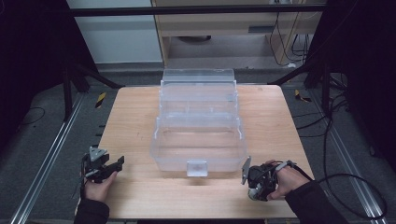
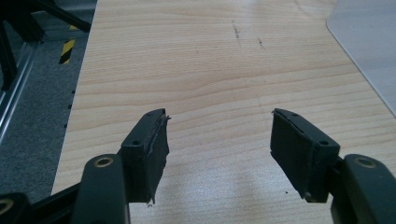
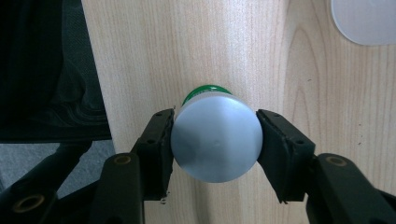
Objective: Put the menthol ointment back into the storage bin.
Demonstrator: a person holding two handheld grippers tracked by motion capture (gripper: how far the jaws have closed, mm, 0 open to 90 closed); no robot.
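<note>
Clear plastic organizer box (image 1: 198, 135) sits mid-table, right gripper (image 3: 215, 140) pinching a grey-capped green bottle (image 3: 215, 142) near its front-right corner, left gripper (image 2: 219, 144) spread wide off its front-left.

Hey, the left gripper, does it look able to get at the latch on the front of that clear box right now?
Probably yes. The left gripper is open and holds nothing, and bare table lies between it and the latch on the clear box.
</note>
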